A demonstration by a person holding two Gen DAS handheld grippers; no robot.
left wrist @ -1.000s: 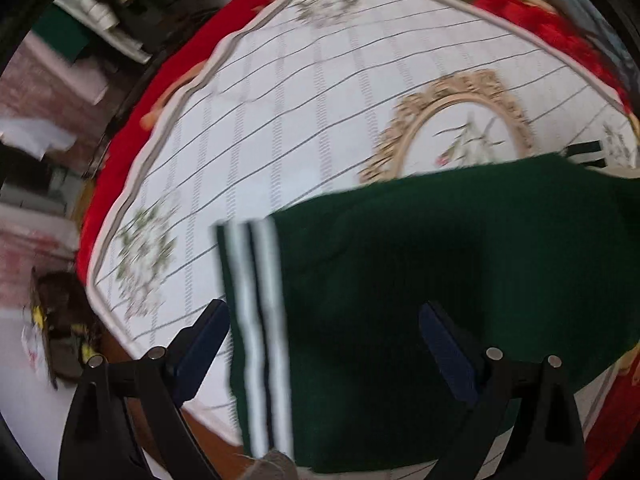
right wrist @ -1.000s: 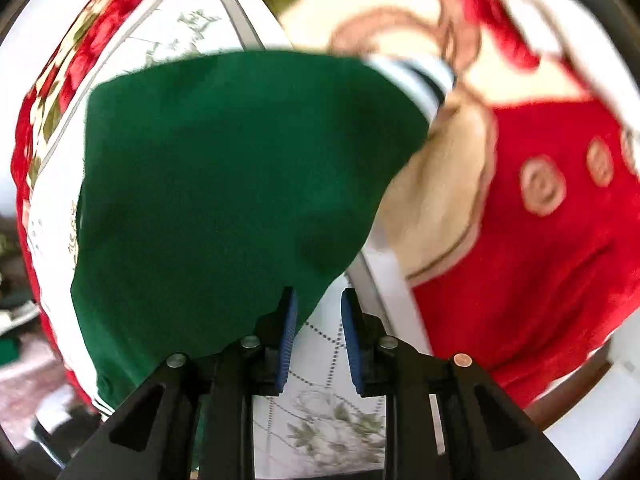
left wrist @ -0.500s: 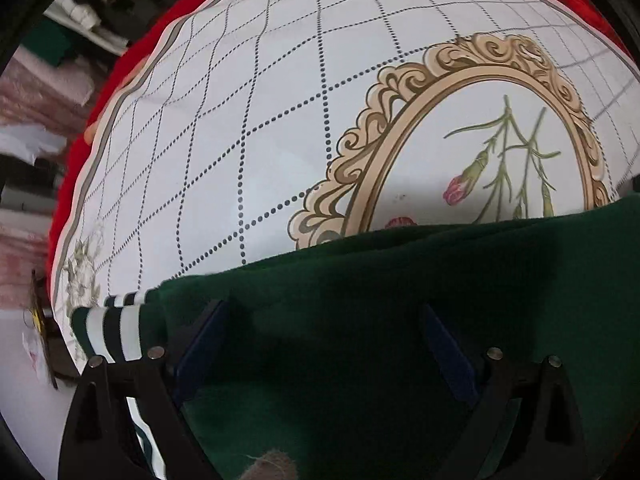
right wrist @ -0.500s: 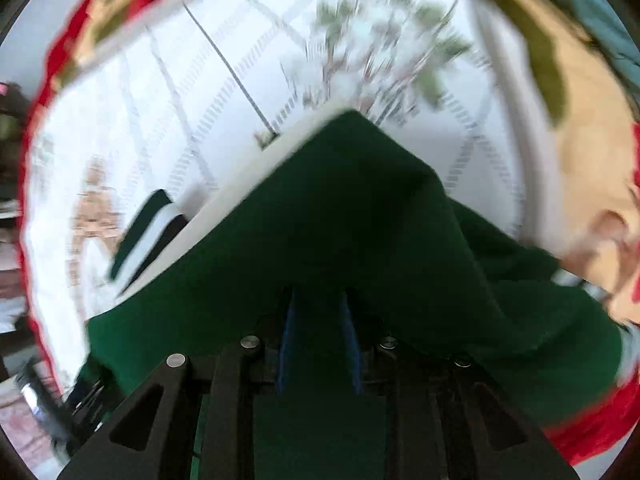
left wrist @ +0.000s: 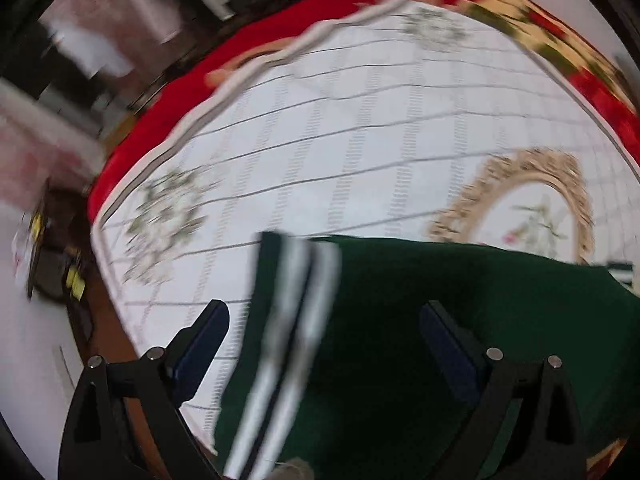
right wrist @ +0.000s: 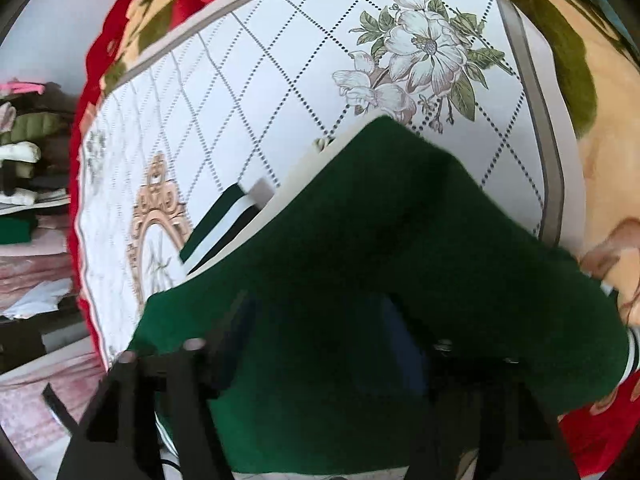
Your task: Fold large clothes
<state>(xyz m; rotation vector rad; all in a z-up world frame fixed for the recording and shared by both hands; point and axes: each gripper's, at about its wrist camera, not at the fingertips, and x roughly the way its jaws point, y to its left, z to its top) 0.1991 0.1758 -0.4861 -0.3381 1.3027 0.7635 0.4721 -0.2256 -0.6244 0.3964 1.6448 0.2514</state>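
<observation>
Left wrist view: left gripper jaws wide apart, above the green garment, nothing pinched | garment lies on the white quilted cover, striped cuff between the jaws | right gripper jaws just opened, apart over the green cloth, not pinching it

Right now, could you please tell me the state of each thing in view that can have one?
Green garment: partly folded, lying on the quilt.
Striped cuff: flat, between the left fingers, not pinched.
Left gripper: open.
Right gripper: jaws have just been opening, over the garment.
Quilt: spread flat.
</observation>
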